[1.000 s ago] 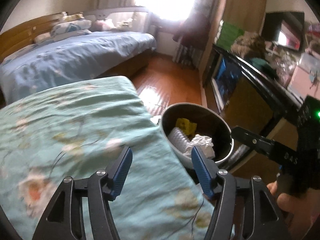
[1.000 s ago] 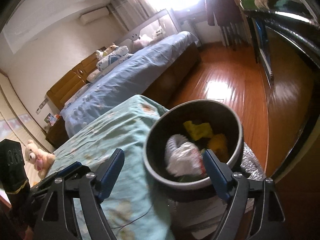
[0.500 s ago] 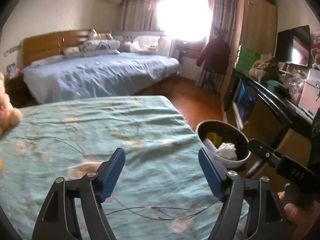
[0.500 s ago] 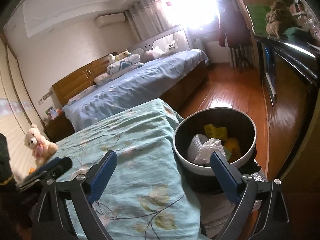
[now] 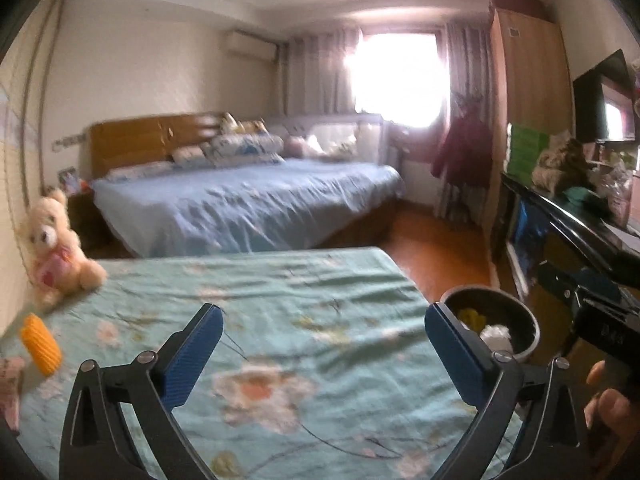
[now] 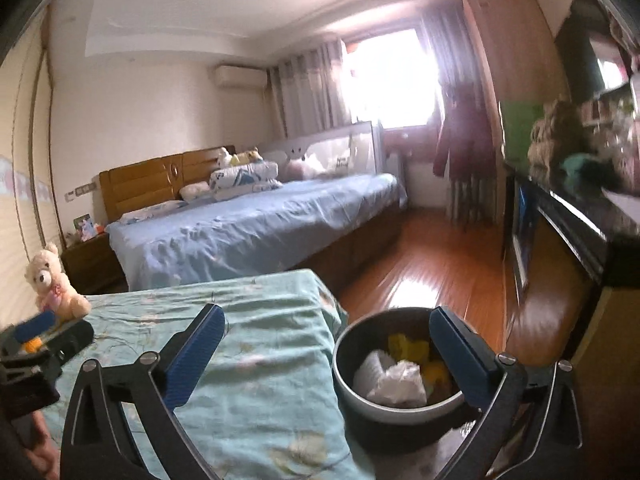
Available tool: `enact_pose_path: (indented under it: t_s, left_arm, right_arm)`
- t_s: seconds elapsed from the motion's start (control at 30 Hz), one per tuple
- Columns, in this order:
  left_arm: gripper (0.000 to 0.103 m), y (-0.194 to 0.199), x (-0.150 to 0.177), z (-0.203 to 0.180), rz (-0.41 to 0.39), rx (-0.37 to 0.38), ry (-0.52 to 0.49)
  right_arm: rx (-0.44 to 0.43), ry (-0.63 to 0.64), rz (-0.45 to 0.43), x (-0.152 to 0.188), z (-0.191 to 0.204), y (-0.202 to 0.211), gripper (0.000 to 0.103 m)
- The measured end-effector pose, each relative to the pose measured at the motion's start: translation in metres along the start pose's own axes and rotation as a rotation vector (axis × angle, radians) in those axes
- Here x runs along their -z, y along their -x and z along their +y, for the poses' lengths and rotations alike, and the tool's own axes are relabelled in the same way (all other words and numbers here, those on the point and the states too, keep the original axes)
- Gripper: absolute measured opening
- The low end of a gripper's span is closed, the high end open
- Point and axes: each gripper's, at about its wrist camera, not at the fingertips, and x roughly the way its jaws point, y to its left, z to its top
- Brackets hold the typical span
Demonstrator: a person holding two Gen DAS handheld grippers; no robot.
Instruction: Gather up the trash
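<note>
Beside the right-hand edge of the green floral bed, a round bin point(image 6: 400, 376) stands on the floor, already holding crumpled white paper point(image 6: 394, 378) and some yellow scraps point(image 6: 408, 346). A second ago the bin filled both views from close above; now it is seen lower and further off, so both tools have been drawn back and raised. This is judged to mean that one deposit is finished and that the next piece is being sought.

The paper looks light and loosely balled, and the yellow scraps are partly buried beneath it; nothing is seen spilling over the rim.

The right gripper point(image 6: 326, 342) is held wide apart with nothing between its blue pads, above the bed edge and the bin. The left gripper point(image 5: 322, 338) is likewise spread wide and empty, over the middle of the bed point(image 5: 280, 308).

Near the left edge of the bed a yellow ribbed item point(image 5: 41, 344) lies on the sheet, well apart from the bin; whether it is trash or a toy cannot be told. A teddy bear point(image 5: 56, 246) sits at the far left corner, against the wall.
</note>
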Motion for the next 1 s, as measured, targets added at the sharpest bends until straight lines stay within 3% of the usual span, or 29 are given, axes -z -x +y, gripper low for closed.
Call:
enact_pose_path:
  t_s: [0.17, 0.47, 1.0]
  left_arm:
    - [0.102, 0.002, 0.007, -0.009, -0.021, -0.056, -0.045]
    - [0.102, -0.008, 0.008, -0.011, -0.014, -0.075, -0.038]
    - [0.102, -0.014, 0.002, 0.001, 0.008, -0.049, -0.008]
  right_arm:
    - [-0.035, 0.008, 0.037, 0.005, 0.006, -0.013, 0.103]
    - [-0.069, -0.002, 0.073, 0.008, 0.008, -0.018, 0.103]
    - [-0.083, -0.001, 0.083, 0.009, 0.011, -0.020, 0.103]
